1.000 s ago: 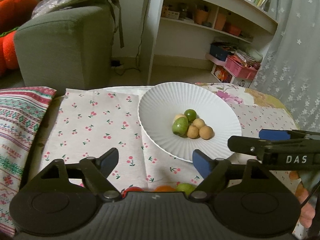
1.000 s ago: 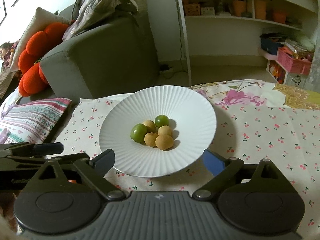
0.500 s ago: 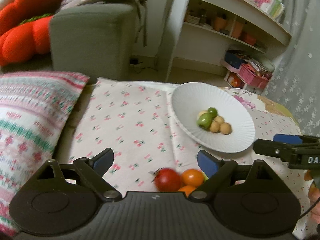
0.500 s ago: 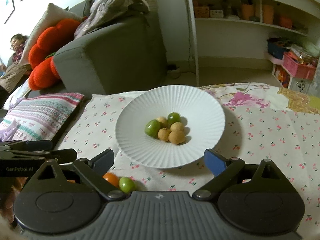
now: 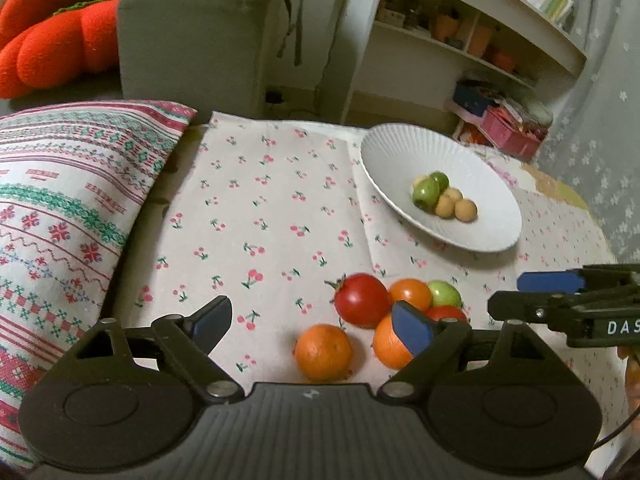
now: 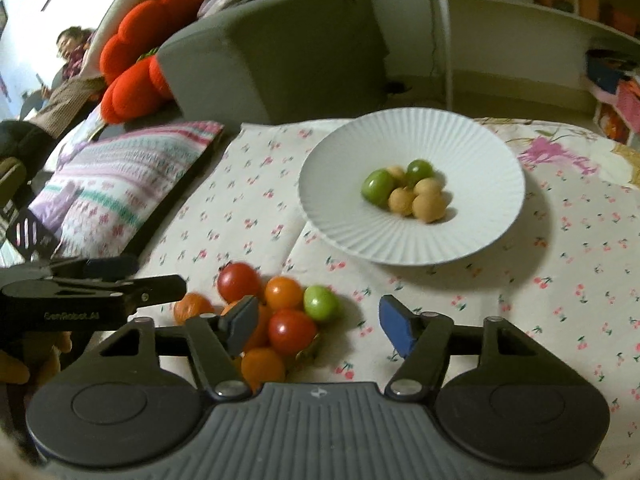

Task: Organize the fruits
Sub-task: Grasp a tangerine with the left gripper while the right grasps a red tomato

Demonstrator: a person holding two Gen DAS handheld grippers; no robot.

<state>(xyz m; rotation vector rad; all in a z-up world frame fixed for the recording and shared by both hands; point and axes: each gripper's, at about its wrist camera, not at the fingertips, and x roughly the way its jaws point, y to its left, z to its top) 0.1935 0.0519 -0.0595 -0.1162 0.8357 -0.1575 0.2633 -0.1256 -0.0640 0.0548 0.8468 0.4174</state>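
Note:
A white ribbed plate [image 5: 396,148] [image 6: 340,216] holds two green fruits [image 6: 378,186] and several tan round ones [image 6: 428,206]. In front of it, on the cherry-print cloth, lies a pile of loose fruit: a red tomato [image 5: 362,300] [image 6: 238,282], an orange [image 5: 323,352], an orange tomato [image 6: 284,292], a green fruit [image 6: 320,302] and another red tomato [image 6: 292,330]. My left gripper [image 5: 312,324] hovers over the orange, jaws closing, touching nothing. My right gripper [image 6: 318,324] hangs over the pile, jaws closing around the red tomato and green fruit, pads not pressing.
A patterned cushion [image 5: 60,208] lies to the left of the cloth. Behind it stands a grey sofa [image 5: 200,36] with an orange plush cushion [image 5: 52,52]. A white shelf unit [image 5: 460,48] is at the back right. A person [image 6: 72,52] sits at the far left.
Both grippers have pulled back from the plate and sunk a little, so the loose pile of fruit has come into view. The right jaws have narrowed markedly.

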